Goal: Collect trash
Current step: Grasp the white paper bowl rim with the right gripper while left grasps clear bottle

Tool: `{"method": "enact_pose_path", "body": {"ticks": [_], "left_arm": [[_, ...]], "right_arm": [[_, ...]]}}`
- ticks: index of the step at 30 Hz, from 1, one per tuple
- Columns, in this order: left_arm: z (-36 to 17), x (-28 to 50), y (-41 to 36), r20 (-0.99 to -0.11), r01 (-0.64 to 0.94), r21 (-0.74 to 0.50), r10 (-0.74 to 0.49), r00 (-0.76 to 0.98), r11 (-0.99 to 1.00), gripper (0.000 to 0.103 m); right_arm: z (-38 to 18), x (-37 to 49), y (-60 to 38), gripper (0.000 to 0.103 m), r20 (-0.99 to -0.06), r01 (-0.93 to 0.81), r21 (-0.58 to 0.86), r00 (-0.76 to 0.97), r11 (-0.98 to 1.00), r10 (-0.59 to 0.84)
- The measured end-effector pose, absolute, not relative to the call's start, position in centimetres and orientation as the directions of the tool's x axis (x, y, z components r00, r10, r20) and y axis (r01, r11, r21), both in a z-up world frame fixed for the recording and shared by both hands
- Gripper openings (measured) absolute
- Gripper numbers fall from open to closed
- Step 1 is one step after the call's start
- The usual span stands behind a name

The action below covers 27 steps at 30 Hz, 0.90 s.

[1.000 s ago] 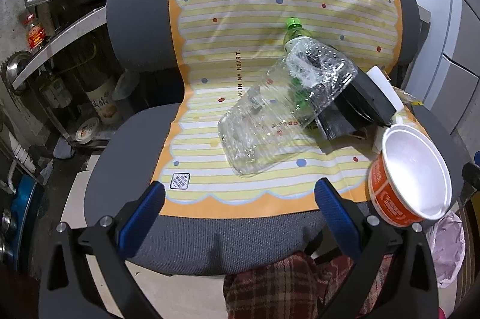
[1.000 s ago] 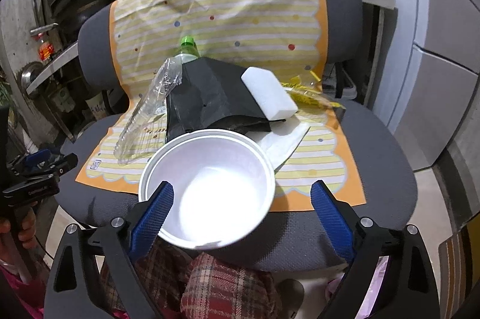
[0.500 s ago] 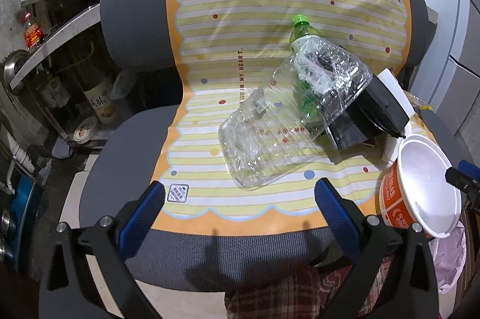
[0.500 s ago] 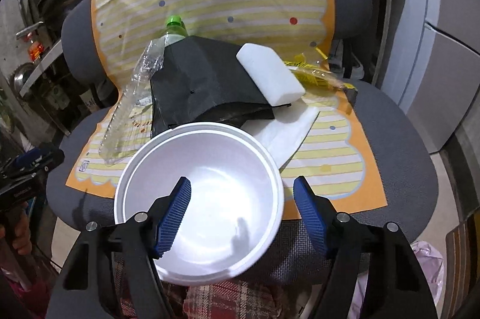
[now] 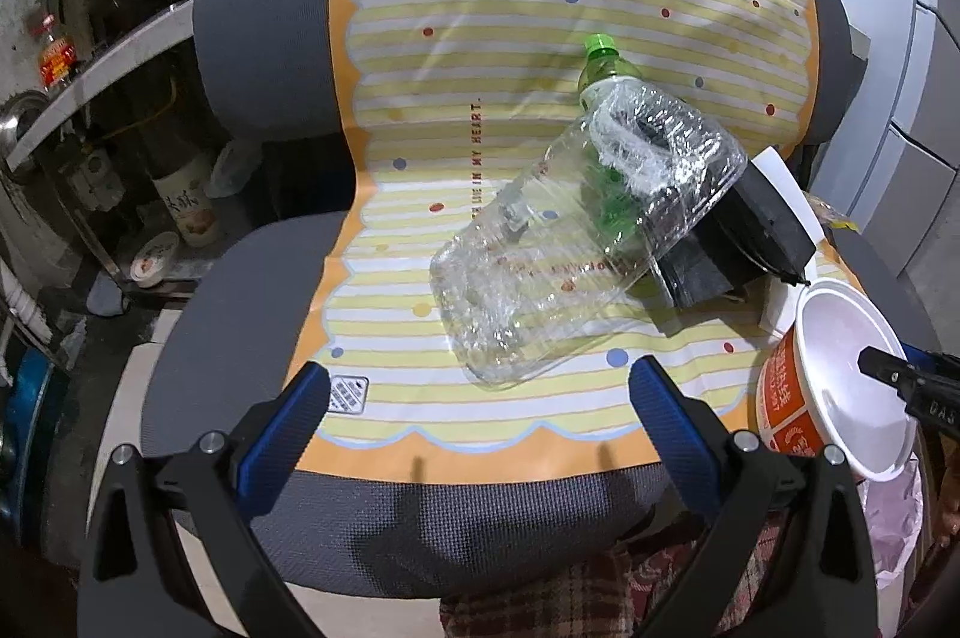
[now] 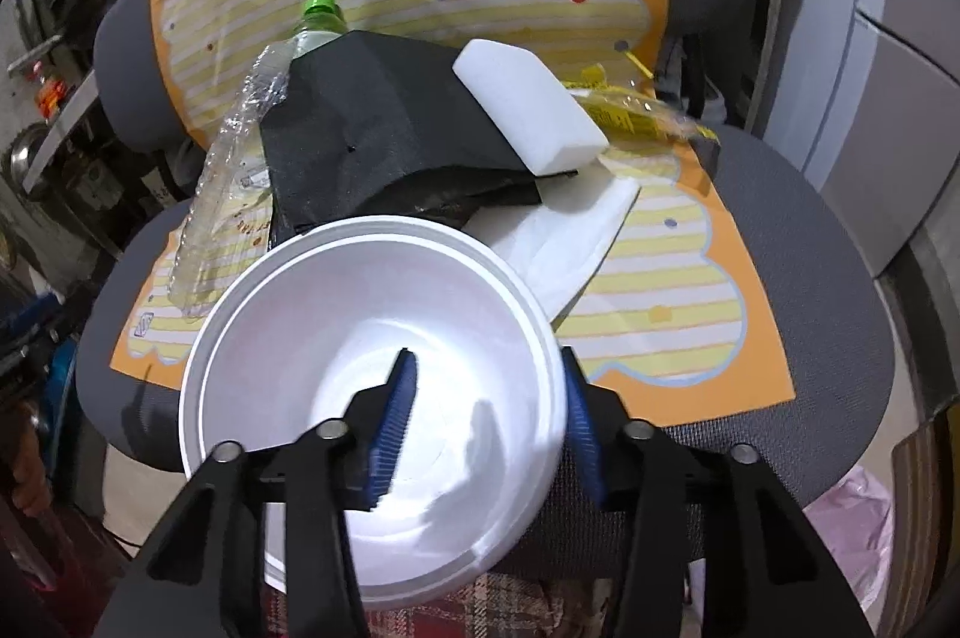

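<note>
Two jaws of the right gripper [image 6: 486, 422] have just been closing, straddling the foam bowl [image 6: 336, 338]'s wall to lift it; left gripper [image 5: 480, 404] gapes, empty.

Each handheld gripper, the left gripper [image 5: 480, 398] and the right gripper [image 6: 486, 398], is built of black angular arms studded with silver screws, tipped with ribbed blue pads [image 6: 396, 416], while red plaid clothing [image 5: 600, 596] is worn below.

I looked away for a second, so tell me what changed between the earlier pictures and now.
The right gripper came down onto the foam bowl, and its jaws have just been closing: one finger is now inside the bowl, the other outside, with the wall between them. The left gripper stayed open and empty. The clear plastic bottle and white foam block have not moved.
</note>
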<state>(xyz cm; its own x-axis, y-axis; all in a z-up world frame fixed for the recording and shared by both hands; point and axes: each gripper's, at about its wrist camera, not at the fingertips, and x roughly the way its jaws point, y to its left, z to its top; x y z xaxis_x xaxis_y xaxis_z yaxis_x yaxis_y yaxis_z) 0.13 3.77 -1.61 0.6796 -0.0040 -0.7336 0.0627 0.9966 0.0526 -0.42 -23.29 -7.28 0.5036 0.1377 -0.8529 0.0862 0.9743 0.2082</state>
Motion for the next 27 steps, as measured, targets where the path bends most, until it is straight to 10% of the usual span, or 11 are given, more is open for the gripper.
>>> {"method": "enact_pose_path", "body": {"ticks": [3,11,22,27], "left_arm": [[-1.9,0.0,3.5,-0.727,0.080,0.066,-0.007,0.686,0.995,0.096],[-2.9,1.2,-0.2,-0.705,0.235,0.080,-0.112,0.701,0.969,0.085],[-7.1,6.8,-4.9,-0.682,0.242,0.349,0.068,0.729,0.905,0.084],[-6.6,7.2,-3.4,-0.679,0.216,0.327,0.071,0.731,0.920,0.054]], "right_arm": [[-6.5,-1.0,-24.2,0.008,-0.822,0.101,0.261,0.544,0.960,0.167],[-3.0,-3.1,-26.9,0.006,-0.723,0.129,0.374,0.660,0.918,0.202],[-2.9,-5.1,-29.9,0.006,-0.724,0.201,0.375,0.673,0.905,0.151],[-3.2,-5.1,-29.6,0.006,-0.722,0.195,0.384,0.673,0.903,0.162]]}}
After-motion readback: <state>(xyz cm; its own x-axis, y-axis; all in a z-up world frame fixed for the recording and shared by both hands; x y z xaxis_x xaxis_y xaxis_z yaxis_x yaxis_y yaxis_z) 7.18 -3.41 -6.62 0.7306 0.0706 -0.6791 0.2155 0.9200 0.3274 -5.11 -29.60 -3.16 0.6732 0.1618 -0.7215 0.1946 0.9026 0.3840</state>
